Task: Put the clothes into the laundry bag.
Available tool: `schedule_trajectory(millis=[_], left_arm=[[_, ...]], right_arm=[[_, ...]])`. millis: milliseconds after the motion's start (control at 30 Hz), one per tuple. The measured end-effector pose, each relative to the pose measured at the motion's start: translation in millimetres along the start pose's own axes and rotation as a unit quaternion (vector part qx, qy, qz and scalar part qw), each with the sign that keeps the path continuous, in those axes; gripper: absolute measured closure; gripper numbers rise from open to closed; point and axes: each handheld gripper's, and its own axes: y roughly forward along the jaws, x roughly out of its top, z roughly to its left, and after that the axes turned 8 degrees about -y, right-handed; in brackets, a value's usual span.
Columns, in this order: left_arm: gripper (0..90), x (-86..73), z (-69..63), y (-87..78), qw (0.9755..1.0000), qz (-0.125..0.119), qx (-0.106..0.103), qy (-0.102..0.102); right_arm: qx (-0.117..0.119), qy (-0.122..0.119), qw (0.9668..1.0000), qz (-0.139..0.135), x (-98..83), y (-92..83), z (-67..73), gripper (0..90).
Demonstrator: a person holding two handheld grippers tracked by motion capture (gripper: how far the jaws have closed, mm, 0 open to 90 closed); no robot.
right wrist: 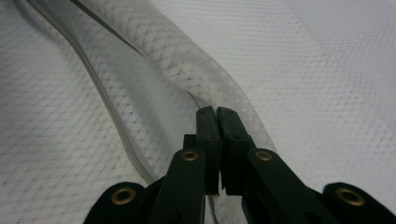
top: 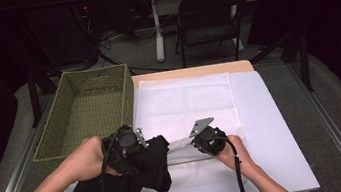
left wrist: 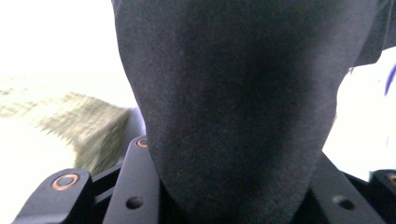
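High view: left tongs (top: 137,142) clamped on black garment (top: 120,184), 7 o'clock; right tongs (top: 199,140) pinched together on white mesh bag (top: 185,104); wicker basket (top: 87,112), 10 o'clock.

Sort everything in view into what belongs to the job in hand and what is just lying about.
In the job:
- black garment, gripped by the left tongs
- white mesh bag, its edge pinched up by the right tongs

Lying about:
- woven basket, beside the bag, nothing in it
- folding chair, behind the table
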Motion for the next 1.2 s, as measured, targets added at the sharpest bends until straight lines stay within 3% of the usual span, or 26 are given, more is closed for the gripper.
schedule_trajectory(millis=[233,300,333,467,633,733,1033,1200], left_arm=[[64.8,18.3,-3.5,28.6,0.9998,-0.006,-0.015,0.013],[64.7,22.4,-3.4,39.0,0.9998,-0.006,-0.013,0.011],[64.6,23.8,-2.7,44.2,0.9998,-0.008,-0.016,0.006],[64.3,28.2,1.8,61.6,0.9999,-0.003,-0.015,0.001],[63.6,31.0,7.8,77.7,0.9996,-0.006,-0.020,-0.018],[62.9,33.4,8.4,84.2,0.9996,-0.007,-0.018,-0.021],[60.9,38.1,13.5,100.7,0.9985,-0.019,-0.016,-0.049],[59.3,39.0,12.8,105.3,0.9985,-0.015,-0.009,-0.051]], right_arm=[[-0.005,0.002,1.0000,-0.008,0.9,-3.3,-0.8,88.4],[-0.004,-0.003,0.9999,-0.009,1.4,-3.8,-1.0,88.4],[-0.005,0.012,0.9999,-0.007,1.6,-5.1,1.5,88.4],[-0.005,0.001,0.9998,-0.018,3.8,-8.5,0.9,88.4],[-0.003,0.009,0.9996,-0.028,5.9,-12.2,1.0,88.5],[-0.001,0.019,0.9993,-0.033,6.4,-14.4,0.4,88.7],[-0.008,0.014,0.9985,-0.052,10.5,-23.8,1.0,88.8],[-0.007,0.013,0.9982,-0.058,12.1,-27.3,1.6,88.8]])
